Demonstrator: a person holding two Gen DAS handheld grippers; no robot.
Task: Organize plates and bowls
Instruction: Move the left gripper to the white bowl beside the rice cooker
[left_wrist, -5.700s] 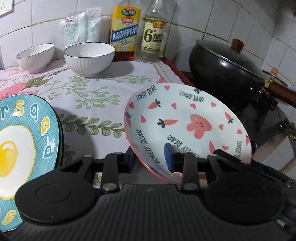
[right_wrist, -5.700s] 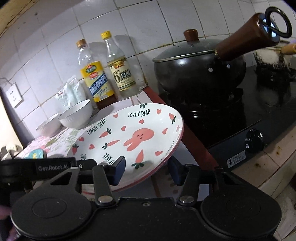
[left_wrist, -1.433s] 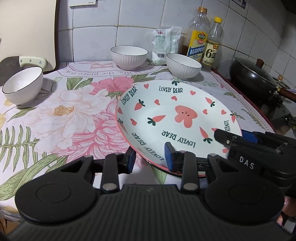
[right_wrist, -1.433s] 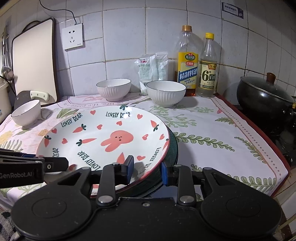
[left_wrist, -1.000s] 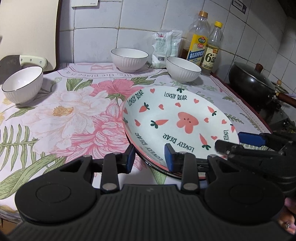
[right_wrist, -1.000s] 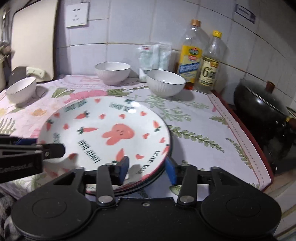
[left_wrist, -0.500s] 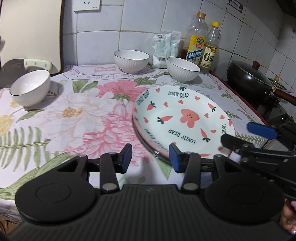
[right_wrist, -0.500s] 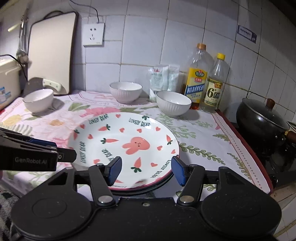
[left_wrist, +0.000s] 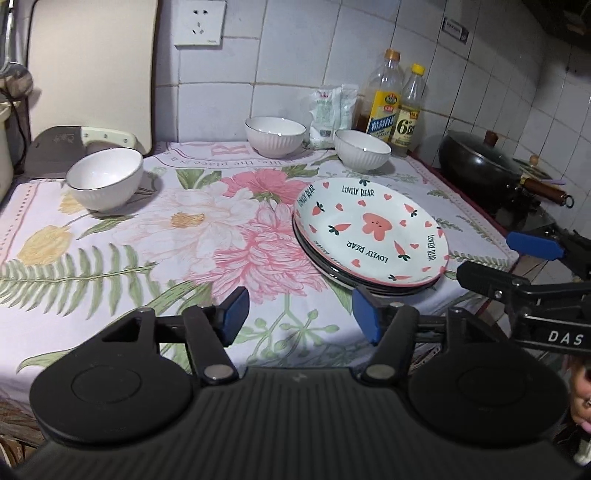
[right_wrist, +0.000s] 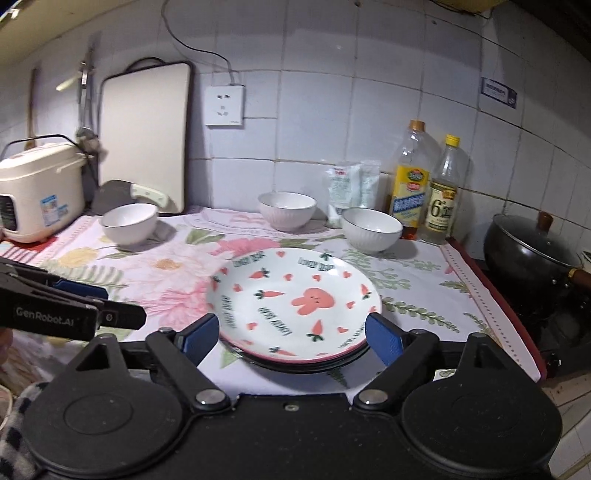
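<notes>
So the bunny plate (left_wrist: 373, 236) now sits on top of the darker plates on the flowery cloth (left_wrist: 155, 236), and both claws are empty. The left claw (left_wrist: 299, 317) and right claw (right_wrist: 291, 334) have just been opening, nothing between the pads. Three bowls are left: the one far left (left_wrist: 105, 177) is nearer the left claw, the back-right one (right_wrist: 371, 227) nearer the right, and one (left_wrist: 275, 133) sits between.

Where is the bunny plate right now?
In both views the bunny plate sits atop a dark plate stack on the flowered cloth's right half, in front of the white bowl by the bottles.
</notes>
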